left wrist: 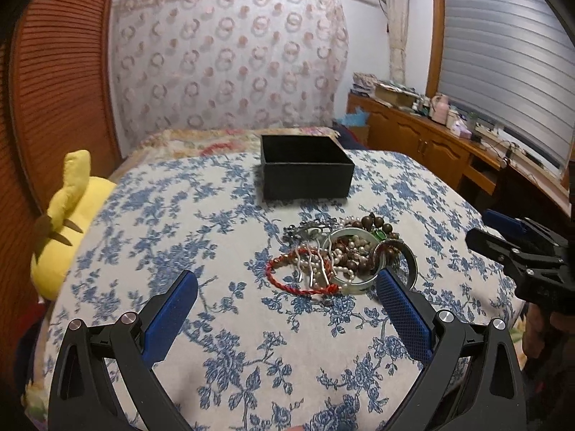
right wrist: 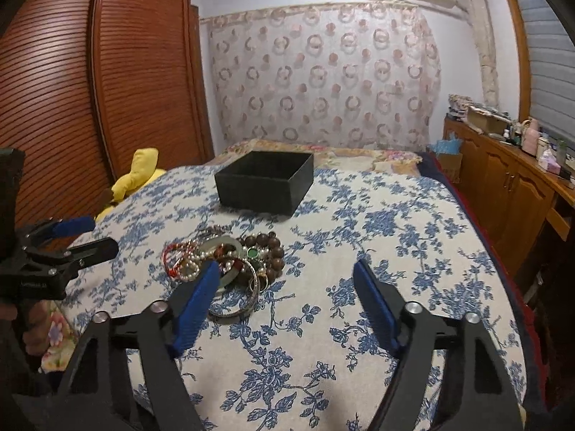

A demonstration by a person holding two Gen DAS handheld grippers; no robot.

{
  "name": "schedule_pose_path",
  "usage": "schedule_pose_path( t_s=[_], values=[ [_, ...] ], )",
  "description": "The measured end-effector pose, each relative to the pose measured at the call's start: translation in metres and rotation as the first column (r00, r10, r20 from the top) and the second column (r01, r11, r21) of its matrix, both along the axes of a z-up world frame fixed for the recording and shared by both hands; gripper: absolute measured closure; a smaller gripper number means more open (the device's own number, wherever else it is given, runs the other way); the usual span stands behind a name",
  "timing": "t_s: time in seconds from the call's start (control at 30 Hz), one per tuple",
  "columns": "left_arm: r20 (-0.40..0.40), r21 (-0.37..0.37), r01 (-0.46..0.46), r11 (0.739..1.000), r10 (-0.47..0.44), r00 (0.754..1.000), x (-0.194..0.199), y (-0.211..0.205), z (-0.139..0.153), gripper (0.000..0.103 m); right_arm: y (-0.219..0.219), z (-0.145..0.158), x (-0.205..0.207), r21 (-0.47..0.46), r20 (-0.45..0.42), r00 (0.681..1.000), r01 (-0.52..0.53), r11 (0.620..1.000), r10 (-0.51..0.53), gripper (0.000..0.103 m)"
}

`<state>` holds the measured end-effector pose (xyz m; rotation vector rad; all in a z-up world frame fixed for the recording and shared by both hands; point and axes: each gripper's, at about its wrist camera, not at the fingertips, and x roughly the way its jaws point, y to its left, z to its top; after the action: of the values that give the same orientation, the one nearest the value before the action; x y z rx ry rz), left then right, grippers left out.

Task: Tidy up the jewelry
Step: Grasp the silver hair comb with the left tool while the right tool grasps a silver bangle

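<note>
A tangled jewelry pile [left wrist: 345,255] lies on the blue floral bedcover [left wrist: 215,323]: a red cord bracelet [left wrist: 305,290], pearl strands, brown wooden beads [left wrist: 377,222], a pale bangle and a silver comb. Behind it stands an open black box [left wrist: 305,172], which looks empty. My left gripper [left wrist: 287,276] is open just in front of the pile, its right pad beside the bangle. In the right wrist view my right gripper [right wrist: 285,265] is open, its left finger in front of the jewelry pile [right wrist: 230,258]; the black box [right wrist: 266,181] sits beyond. Neither gripper holds anything.
A yellow plush toy [left wrist: 68,222] lies at the bed's left edge by the louvred wardrobe doors [right wrist: 107,89]. A wooden cabinet [right wrist: 510,186] with clutter runs along the right wall. A pillow and patterned cloth are behind the box.
</note>
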<state>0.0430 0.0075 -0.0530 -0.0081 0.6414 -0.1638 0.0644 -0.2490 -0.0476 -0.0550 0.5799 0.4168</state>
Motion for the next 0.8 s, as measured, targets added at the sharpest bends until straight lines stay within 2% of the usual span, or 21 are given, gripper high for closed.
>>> schedule_pose_path(
  t_s=[0.13, 0.17, 0.33, 0.57, 0.67, 0.73, 0.8],
  values=[
    [-0.043, -0.032, 0.040, 0.999, -0.041, 0.998, 0.018, -0.001, -0.005, 0.007, 0.008, -0.009, 0.008, -0.015, -0.042, 0.997, -0.061, 0.998, 0.060, 0.049],
    [-0.047, -0.028, 0.043, 0.999, -0.044, 0.998, 0.021, -0.001, -0.006, 0.007, 0.011, -0.011, 0.010, -0.021, -0.056, 0.996, -0.073, 0.997, 0.072, 0.051],
    [-0.056, -0.002, 0.049, 0.999, -0.049, 0.997, 0.038, -0.002, -0.008, 0.008, 0.023, -0.023, 0.026, -0.037, -0.121, 0.986, -0.117, 0.992, 0.112, 0.075],
    [-0.091, -0.003, 0.064, 0.998, -0.064, 0.994, 0.060, -0.001, -0.016, 0.008, 0.034, -0.034, 0.046, -0.036, -0.202, 0.971, -0.139, 0.990, 0.129, 0.077],
    [-0.117, -0.028, 0.079, 0.996, -0.082, 0.990, 0.072, -0.002, -0.021, 0.011, 0.037, -0.039, 0.050, -0.041, -0.228, 0.964, -0.148, 0.988, 0.135, 0.079],
    [-0.137, -0.035, 0.090, 0.995, -0.094, 0.986, 0.080, -0.004, -0.024, 0.021, 0.037, -0.042, 0.051, -0.043, -0.241, 0.961, -0.153, 0.987, 0.138, 0.092],
    [-0.151, -0.044, 0.098, 0.994, -0.104, 0.983, 0.087, -0.006, -0.026, 0.025, 0.036, -0.043, 0.052, -0.036, -0.246, 0.959, -0.158, 0.987, 0.145, 0.095]
  ],
)
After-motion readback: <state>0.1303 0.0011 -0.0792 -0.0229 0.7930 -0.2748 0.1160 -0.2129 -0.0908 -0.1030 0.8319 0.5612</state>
